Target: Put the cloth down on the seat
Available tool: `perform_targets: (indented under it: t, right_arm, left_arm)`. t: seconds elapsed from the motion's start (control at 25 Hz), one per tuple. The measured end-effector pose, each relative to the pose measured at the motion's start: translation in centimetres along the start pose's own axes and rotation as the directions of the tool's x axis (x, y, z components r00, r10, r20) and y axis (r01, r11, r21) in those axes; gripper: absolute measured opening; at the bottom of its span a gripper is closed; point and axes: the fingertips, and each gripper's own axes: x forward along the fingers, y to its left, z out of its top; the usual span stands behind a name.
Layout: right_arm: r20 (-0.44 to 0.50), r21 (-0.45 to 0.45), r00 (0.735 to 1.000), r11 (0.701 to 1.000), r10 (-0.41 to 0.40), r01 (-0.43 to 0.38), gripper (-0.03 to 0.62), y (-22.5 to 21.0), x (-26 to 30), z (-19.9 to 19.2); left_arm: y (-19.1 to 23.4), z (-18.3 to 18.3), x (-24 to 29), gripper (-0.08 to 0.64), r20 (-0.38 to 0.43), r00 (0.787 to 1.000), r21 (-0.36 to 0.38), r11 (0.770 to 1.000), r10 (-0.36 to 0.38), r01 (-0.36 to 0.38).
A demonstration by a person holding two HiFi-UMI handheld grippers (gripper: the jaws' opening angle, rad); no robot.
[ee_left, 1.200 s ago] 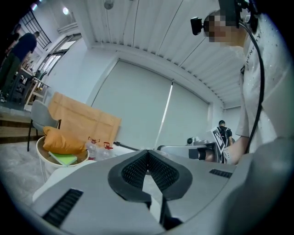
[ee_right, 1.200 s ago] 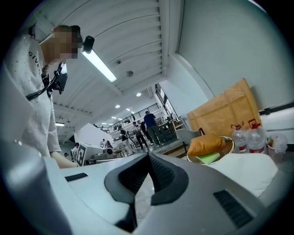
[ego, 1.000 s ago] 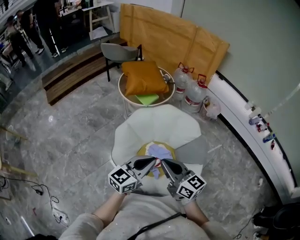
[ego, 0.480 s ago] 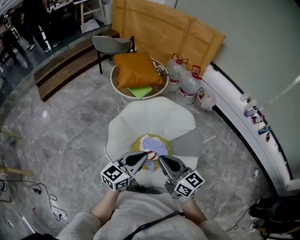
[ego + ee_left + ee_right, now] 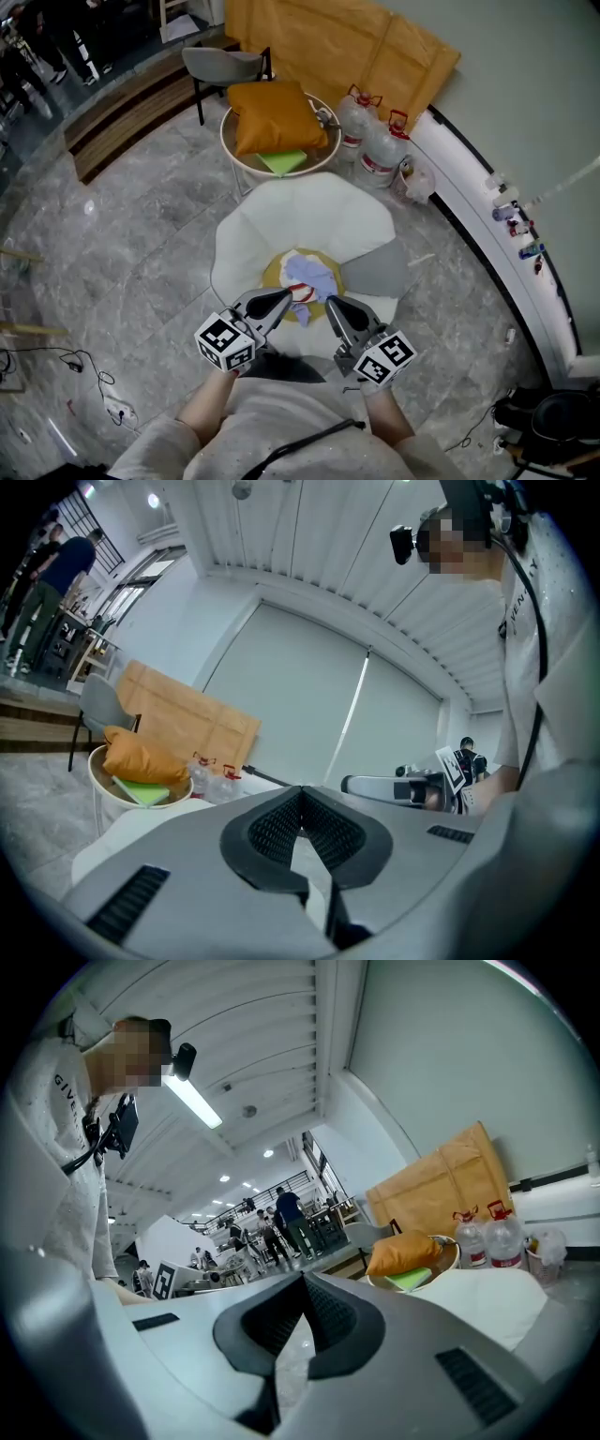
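Seen from above, a person's bare forearms [image 5: 208, 405] reach forward from a pale shirt. Each holds a gripper level, and the two are angled inward so their noses form a V aimed at a white chair [image 5: 309, 208]. The left gripper [image 5: 284, 296] and the right gripper [image 5: 330, 303] are smooth grey plastic with black ribbed pads, and each carries a white cube printed with black square markers. In each gripper's own view the ribbed pads meet at the tip, closed together with nothing between them. The cloth [image 5: 311, 276], a crumpled pale blue and white piece with a touch of red at its near edge, lies on the round yellow seat [image 5: 273, 274]. It sits just beyond both tips and seems to be touched by neither, though the steep angle leaves that uncertain for the left one. The chair's back is a smooth shell of rounded, petal-like lobes. Behind it a round white side table [image 5: 242, 171] holds a plump orange cushion [image 5: 272, 117] and a flat green object [image 5: 284, 161]. Two clear water bottles [image 5: 380, 152] with red caps stand beside the table on the grey marbled floor [image 5: 141, 253].
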Motion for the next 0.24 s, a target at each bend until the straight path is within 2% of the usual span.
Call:
perform_targets:
  t: [0.24]
  right_arm:
    - [0.009,-0.008,1.0,1.0,-0.007,0.007,0.018,-0.6,1.4,-0.2]
  left_arm:
    - [2.0,-0.4,-0.9,0.014,0.0,1.0,-0.013,1.0,0.028,-0.028]
